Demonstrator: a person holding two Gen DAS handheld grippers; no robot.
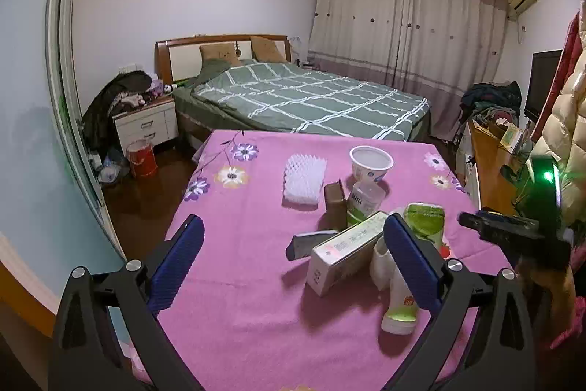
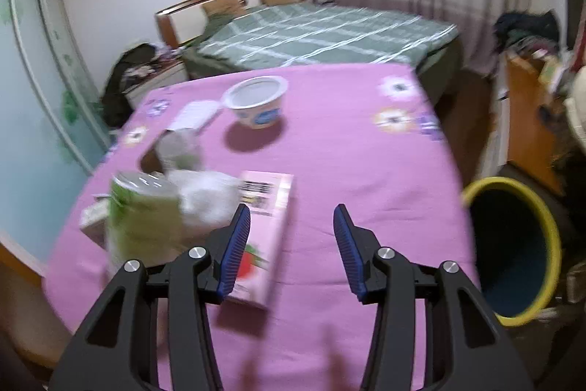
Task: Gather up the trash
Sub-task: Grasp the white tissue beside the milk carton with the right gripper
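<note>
Trash [image 1: 348, 244] clusters at lower centre of the pink surface [image 2: 348, 141]; the bin [image 2: 512, 244] sits lower right. Both grippers, left [image 1: 293, 262] and right [image 2: 292, 244], gape empty. Next, probably: close on the carton [image 2: 263, 233].

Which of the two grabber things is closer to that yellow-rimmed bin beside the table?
The right one. The right gripper hangs open over the table's right side, with the yellow-rimmed bin just off that edge. The left gripper is open over the trash pile, further left; its view shows no bin.
</note>
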